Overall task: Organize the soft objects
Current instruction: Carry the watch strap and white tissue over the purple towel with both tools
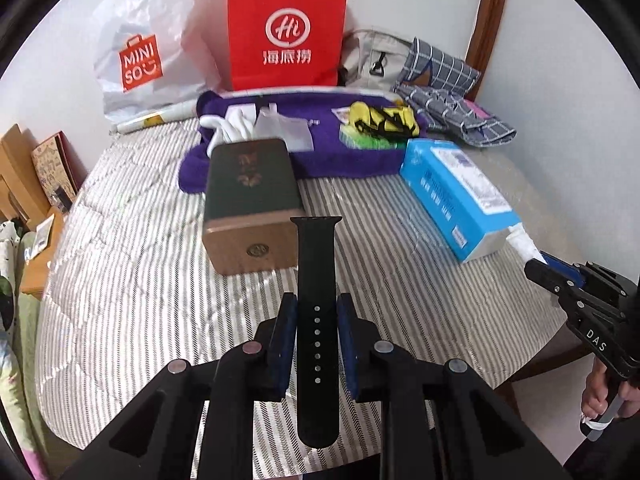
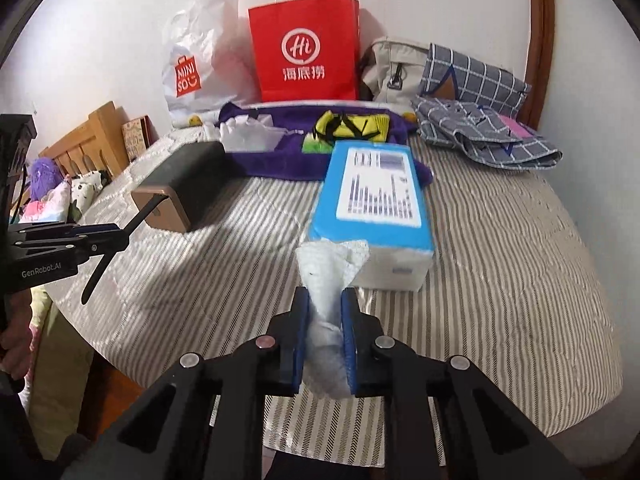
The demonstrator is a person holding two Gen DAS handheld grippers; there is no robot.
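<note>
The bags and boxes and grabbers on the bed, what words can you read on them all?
"MINISO": orange logo on the white plastic bag.
"Hi" with Chinese characters below: tall red paper bag.
"DAS": black right gripper, seen from the left wrist.
"GenRobot.AI": black left gripper, seen from the right wrist.
Blue tissue box: label print too blurred to read.
Dark green box: gold emblem, no readable words.

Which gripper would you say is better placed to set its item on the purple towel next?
Probably the left gripper: its black watch strap points toward the purple towel, while the right gripper, holding a white tissue, faces the blue box.
</note>
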